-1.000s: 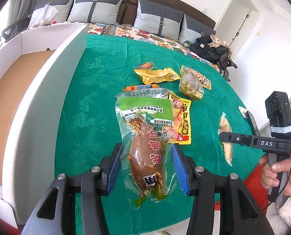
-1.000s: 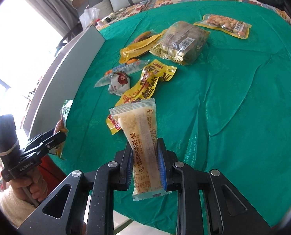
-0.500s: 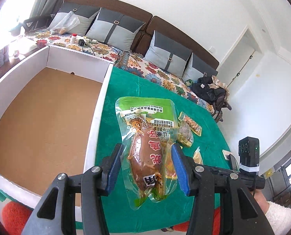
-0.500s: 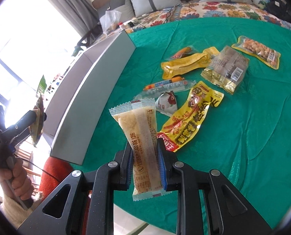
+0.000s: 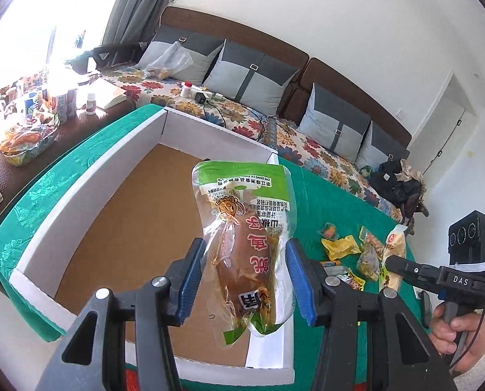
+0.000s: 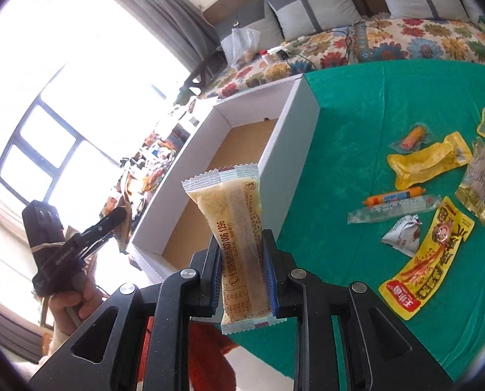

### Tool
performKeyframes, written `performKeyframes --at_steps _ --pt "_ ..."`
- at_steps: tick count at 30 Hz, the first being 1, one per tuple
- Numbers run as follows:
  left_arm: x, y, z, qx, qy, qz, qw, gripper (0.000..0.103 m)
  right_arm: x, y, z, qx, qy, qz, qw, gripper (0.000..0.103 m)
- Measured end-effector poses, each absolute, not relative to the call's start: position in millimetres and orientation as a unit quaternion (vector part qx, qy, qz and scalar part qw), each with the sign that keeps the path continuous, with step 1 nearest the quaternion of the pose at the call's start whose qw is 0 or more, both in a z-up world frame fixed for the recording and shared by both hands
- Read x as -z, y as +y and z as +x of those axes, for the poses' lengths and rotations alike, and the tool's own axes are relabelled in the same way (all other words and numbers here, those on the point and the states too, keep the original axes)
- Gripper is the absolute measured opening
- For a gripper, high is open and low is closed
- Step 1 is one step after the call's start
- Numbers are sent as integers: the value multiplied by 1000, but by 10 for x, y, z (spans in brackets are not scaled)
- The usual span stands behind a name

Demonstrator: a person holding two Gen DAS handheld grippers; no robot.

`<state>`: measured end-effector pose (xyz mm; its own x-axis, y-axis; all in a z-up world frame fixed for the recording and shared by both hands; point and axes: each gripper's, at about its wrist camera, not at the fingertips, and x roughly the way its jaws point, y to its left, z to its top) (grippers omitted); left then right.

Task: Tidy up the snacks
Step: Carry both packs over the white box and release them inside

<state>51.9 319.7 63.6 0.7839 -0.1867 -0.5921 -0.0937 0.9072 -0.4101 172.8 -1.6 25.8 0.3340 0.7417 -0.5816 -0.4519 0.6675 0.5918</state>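
left gripper (image 5: 245, 280) is clamped across the lower middle of a clear vacuum pouch (image 5: 247, 247) with a green top band and a brown meat piece inside; the blue pads (image 5: 190, 280) press the sides of the meat bulge and the pouch stands up past the fingertips, its tail hanging below them, over the open white box (image 5: 89, 176) whose brown floor lies ahead of and under the fingers; right gripper (image 6: 242, 260) is closed tight on the lower half of a pale yellow stick packet (image 6: 234, 228), crimped top end up beyond the tips, with the box wall just ahead-left of the fingers and the remaining snacks (image 6: 428, 208) lying on the green cloth (image 6: 373, 104) off to the right of the fingers; handling, as a judgement: both look light; the pouch film is slick and floppy, only the meat core gives the pads something firm, so hold on the bulge and not on the loose film or sealed edges, or it may slide or swing; the stick packet looks semi-stiff with soft filling, best held mid-body flat between the pads, squeezing hard could crush or burst it; neither looks brittle, so a low release into the box should be fine
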Motion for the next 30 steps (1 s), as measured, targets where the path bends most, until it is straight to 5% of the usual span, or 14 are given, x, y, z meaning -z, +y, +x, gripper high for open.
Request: performKeyframes --at_steps 30 --pt "-352 3575 724 -49 363 -192 911 56 -346 1475 1871 -429 427 100 790 25"
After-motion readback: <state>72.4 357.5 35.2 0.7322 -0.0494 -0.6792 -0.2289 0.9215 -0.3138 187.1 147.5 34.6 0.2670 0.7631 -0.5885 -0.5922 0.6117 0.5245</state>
